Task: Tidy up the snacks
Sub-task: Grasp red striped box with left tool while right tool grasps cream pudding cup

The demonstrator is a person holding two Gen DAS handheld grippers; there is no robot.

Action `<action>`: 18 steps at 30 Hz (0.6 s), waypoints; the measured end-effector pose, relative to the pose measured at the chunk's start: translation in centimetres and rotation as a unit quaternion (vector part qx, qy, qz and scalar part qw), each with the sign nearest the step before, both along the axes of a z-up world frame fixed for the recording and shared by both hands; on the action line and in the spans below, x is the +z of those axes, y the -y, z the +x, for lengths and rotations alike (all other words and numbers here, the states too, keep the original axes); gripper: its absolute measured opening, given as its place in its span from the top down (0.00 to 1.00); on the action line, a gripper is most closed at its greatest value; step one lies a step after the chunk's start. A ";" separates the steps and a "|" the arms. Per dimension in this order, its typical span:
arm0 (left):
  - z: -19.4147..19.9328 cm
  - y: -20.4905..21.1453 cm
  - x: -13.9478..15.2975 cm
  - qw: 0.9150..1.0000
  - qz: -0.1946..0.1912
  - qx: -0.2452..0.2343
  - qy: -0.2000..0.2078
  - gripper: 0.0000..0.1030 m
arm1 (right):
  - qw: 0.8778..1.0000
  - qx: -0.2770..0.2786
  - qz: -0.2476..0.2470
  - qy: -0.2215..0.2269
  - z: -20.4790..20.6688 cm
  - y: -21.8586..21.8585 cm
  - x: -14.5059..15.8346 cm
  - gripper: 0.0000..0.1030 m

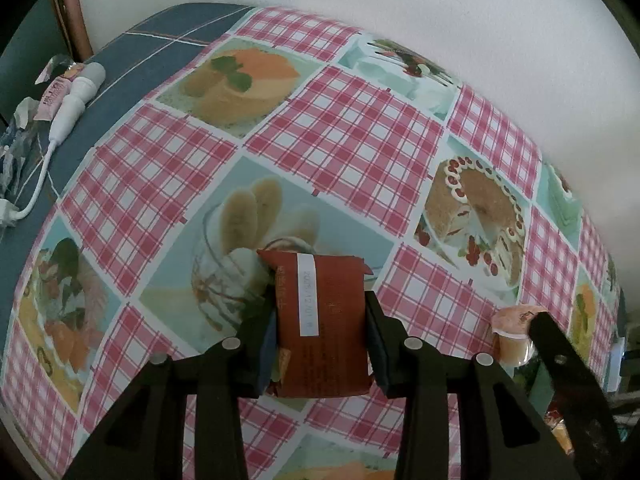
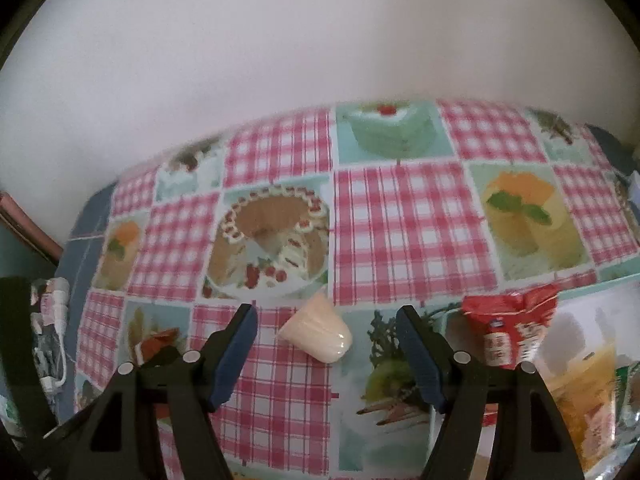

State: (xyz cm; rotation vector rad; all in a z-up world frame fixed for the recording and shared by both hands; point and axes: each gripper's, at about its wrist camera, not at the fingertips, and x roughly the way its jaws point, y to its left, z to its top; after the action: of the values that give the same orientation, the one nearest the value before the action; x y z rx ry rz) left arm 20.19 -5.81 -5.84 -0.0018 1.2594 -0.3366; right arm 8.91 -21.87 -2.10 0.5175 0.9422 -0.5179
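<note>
Counter [image 1: 360, 128], draped in a red-check oilcloth with printed dessert squares, backs onto a pale wall. On its right side, in the right wrist view, sits a loose heap of bagged snacks: a crinkled red foil packet [image 2: 512, 328] and a clear bag of yellow chips [image 2: 580, 392].

Left tongs [image 1: 320, 320] are clamped on a flat brown-red snack packet with a white date strip [image 1: 324, 312], which reads as the carry step. Next it needs a spot among the other snacks.

Right tongs [image 2: 326, 344] stand open, empty, straddling a small pale peach jelly cup lying on its side [image 2: 320, 334]. Next move: lower, close gently; the cup looks likely to roll.
</note>
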 end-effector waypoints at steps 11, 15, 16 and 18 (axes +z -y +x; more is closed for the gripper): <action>-0.4 0.9 0.3 1.000 0.000 -0.001 0.002 0.60 | 0.999 -0.008 0.041 -0.025 1.3 0.6 -3.0 0.52; 0.0 0.8 -0.1 1.000 0.001 -0.001 0.002 0.60 | 0.999 -0.008 0.039 -0.026 1.4 0.6 -2.9 0.52; -0.1 0.6 0.0 1.000 0.000 0.000 0.001 0.60 | 0.999 -0.008 0.037 -0.027 1.4 0.5 -2.9 0.52; -0.1 0.7 -0.2 1.000 -0.004 0.007 -0.004 0.60 | 0.999 -0.008 0.033 -0.029 1.2 0.4 -2.7 0.52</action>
State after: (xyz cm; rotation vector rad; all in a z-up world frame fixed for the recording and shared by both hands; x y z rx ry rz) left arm 20.13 -6.56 -6.00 -0.0179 1.2646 -0.3297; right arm 10.12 -22.22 -4.78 0.5726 1.0153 -0.5189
